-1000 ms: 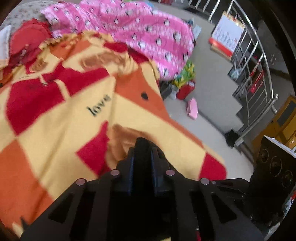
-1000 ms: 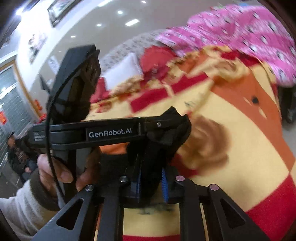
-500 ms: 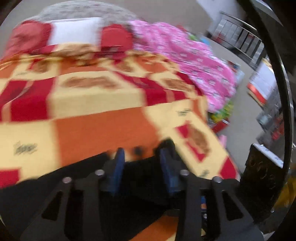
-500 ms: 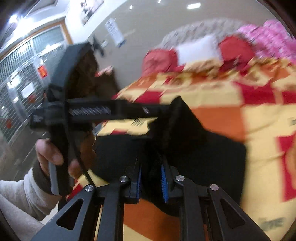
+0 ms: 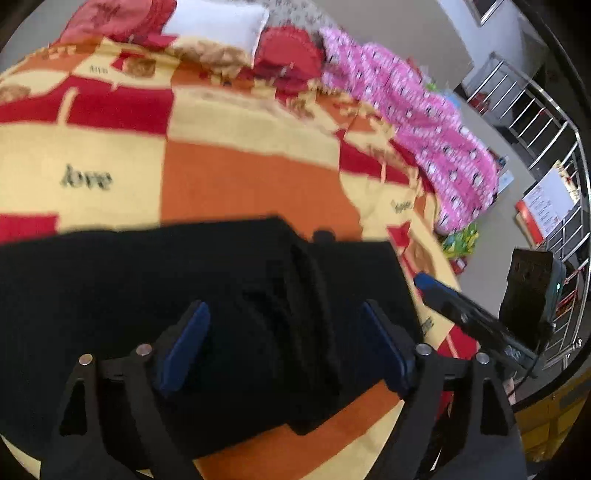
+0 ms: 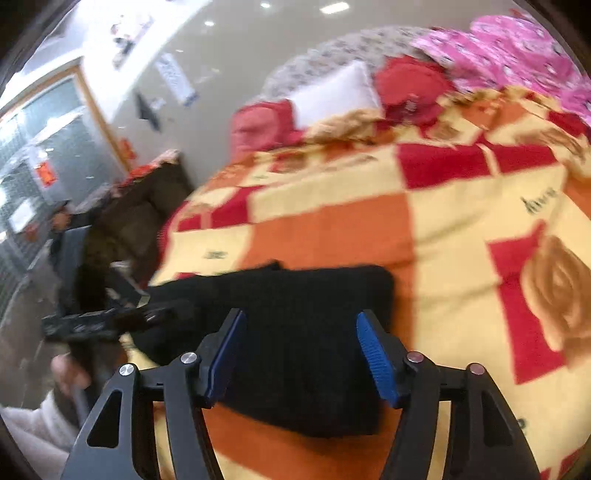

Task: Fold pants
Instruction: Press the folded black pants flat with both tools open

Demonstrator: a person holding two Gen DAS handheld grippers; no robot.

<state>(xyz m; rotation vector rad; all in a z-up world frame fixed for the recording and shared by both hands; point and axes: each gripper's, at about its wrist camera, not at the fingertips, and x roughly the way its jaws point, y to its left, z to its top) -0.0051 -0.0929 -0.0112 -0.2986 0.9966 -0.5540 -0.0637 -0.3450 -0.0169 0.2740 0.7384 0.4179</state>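
The black pants (image 5: 155, 291) lie folded flat on the checked red, orange and yellow blanket (image 5: 240, 184) near the bed's front edge. They also show in the right wrist view (image 6: 310, 314). My left gripper (image 5: 282, 325) is open and empty, just above the pants. My right gripper (image 6: 299, 332) is open and empty, also just above the pants. The right gripper's tip shows at the right of the left wrist view (image 5: 439, 291). The left gripper shows at the left of the right wrist view (image 6: 110, 321).
A pink patterned quilt (image 5: 417, 110) lies along the bed's far right side. Red and white pillows (image 5: 218, 26) sit at the head. A metal railing (image 5: 546, 122) and floor clutter are beyond the bed on the right. A dark sofa (image 6: 144, 206) stands left.
Both grippers carried the black pants leftward and down onto the blanket, then opened and let go. The pants now lie flat under both open grippers.
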